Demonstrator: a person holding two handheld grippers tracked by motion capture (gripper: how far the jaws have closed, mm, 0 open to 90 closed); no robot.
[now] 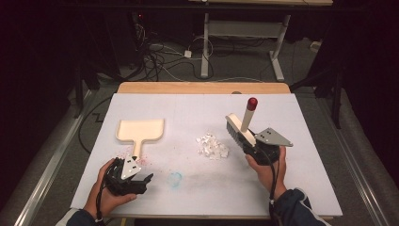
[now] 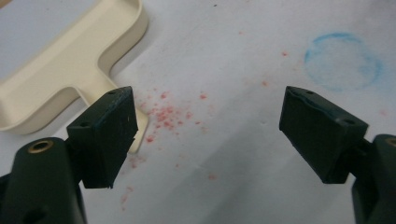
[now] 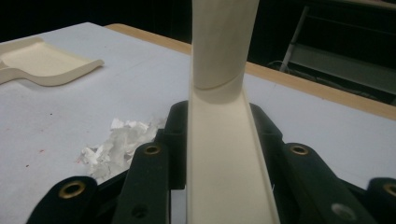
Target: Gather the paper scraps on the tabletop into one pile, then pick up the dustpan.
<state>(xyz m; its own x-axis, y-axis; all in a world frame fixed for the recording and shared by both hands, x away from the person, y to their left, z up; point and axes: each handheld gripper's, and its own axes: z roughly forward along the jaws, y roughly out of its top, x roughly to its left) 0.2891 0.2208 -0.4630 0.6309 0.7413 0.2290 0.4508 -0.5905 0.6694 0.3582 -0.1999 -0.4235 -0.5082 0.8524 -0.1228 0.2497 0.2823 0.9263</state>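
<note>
I see my right gripper (image 1: 248,145) clamped on the cream brush (image 1: 240,130): in the right gripper view its black jaws press both sides of the brush back (image 3: 224,158), and the round handle (image 3: 223,42) rises straight ahead of them. In the high view the brush is lifted and tilted, its bristles (image 1: 231,128) face the paper scraps (image 1: 212,146), and the handle with a red cap (image 1: 252,103) points up and away from me. The scraps lie in a small white pile just to the left of the brush, apart from it. Further left of the scraps, well apart, the cream dustpan (image 1: 140,130) lies flat on the white table cover (image 1: 197,113), with its handle toward me. My left gripper (image 1: 136,181) is near the end of that dustpan handle, with jaws wide apart and nothing between them; in the left gripper view red crumbs (image 2: 166,114) are scattered between the pads (image 2: 108,135), and a pale blue ring stain (image 2: 342,61) is on the cover beyond the other pad.
</note>
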